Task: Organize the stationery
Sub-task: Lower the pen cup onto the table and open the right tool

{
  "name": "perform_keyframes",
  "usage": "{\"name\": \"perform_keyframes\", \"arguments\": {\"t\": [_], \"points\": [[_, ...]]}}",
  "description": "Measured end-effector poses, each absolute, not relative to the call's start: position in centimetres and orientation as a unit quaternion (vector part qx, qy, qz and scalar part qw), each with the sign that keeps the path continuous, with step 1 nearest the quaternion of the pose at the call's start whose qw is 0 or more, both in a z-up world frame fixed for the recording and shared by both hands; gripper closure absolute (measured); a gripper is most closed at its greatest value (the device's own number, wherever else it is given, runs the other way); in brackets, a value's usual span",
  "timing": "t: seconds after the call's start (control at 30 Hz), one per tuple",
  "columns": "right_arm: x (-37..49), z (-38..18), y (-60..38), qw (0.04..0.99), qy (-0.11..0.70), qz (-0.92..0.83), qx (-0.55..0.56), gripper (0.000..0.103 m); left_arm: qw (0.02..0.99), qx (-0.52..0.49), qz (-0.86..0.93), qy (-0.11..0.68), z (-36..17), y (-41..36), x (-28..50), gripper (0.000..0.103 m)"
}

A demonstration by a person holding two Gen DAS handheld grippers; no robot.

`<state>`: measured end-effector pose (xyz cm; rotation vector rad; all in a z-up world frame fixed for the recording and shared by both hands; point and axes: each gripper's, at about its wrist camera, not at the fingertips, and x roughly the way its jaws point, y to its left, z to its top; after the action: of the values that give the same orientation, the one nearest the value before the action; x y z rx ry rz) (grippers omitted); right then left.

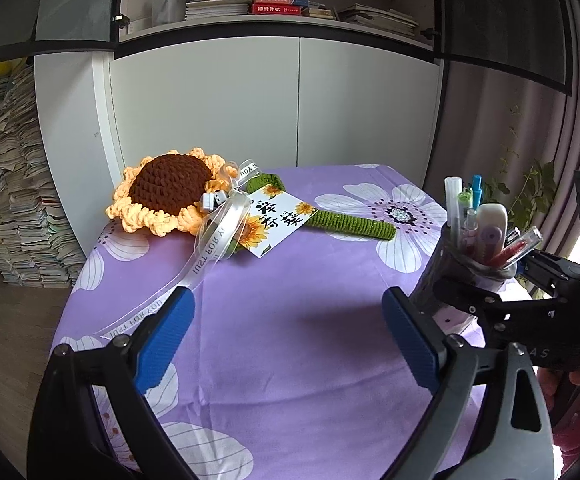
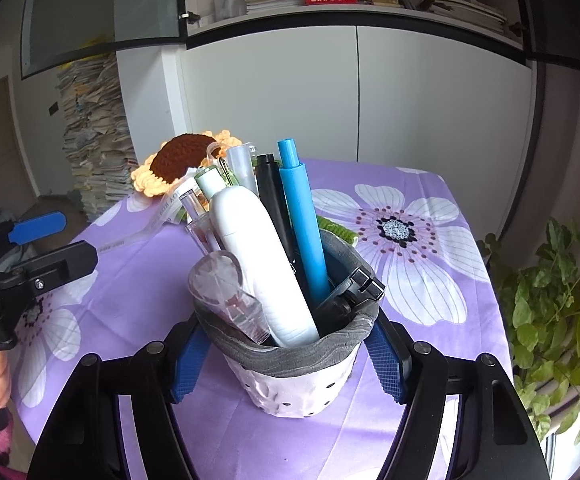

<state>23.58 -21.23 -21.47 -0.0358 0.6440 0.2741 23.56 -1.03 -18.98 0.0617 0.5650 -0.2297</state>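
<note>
A soft pen holder (image 2: 290,376) with a grey rim and a white dotted body stands on the purple flowered tablecloth (image 2: 430,320). It holds a blue pen (image 2: 302,216), a black pen (image 2: 272,196), a white correction tape (image 2: 258,256) and clear pens. My right gripper (image 2: 286,364) is shut on the holder, one blue pad on each side. The holder also shows in the left wrist view (image 1: 478,248), at the right. My left gripper (image 1: 286,332) is open and empty over the cloth, left of the holder.
A crocheted sunflower (image 1: 166,196) with a green stem, a ribbon and a card (image 1: 274,220) lies at the back of the table. White cabinets (image 1: 274,100) stand behind. Stacked books (image 1: 6,184) are at the left, a plant (image 2: 558,312) at the right.
</note>
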Motion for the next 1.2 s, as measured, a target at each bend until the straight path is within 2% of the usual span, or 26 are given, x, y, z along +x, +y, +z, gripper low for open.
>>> {"name": "perform_keyframes", "arguments": {"t": [0.5,0.8,1.03,1.2], "points": [[27.0,-19.4,-14.1,0.940,0.303,0.147,-0.054,0.030,0.958,0.006,-0.066,0.279,-19.9,4.6,24.7,0.006],[29.9,-21.6,-14.3,0.929,0.344,0.137,-0.011,0.030,0.957,0.001,-0.071,0.281,-20.4,5.9,25.2,0.005],[29.5,-21.5,-13.7,0.930,0.341,0.129,-0.040,0.030,0.956,0.004,-0.079,0.282,-20.3,5.5,24.8,0.004],[29.3,-21.4,-14.1,0.927,0.351,0.128,-0.037,0.025,0.957,0.004,-0.080,0.278,-19.9,5.2,24.3,0.001]]}}
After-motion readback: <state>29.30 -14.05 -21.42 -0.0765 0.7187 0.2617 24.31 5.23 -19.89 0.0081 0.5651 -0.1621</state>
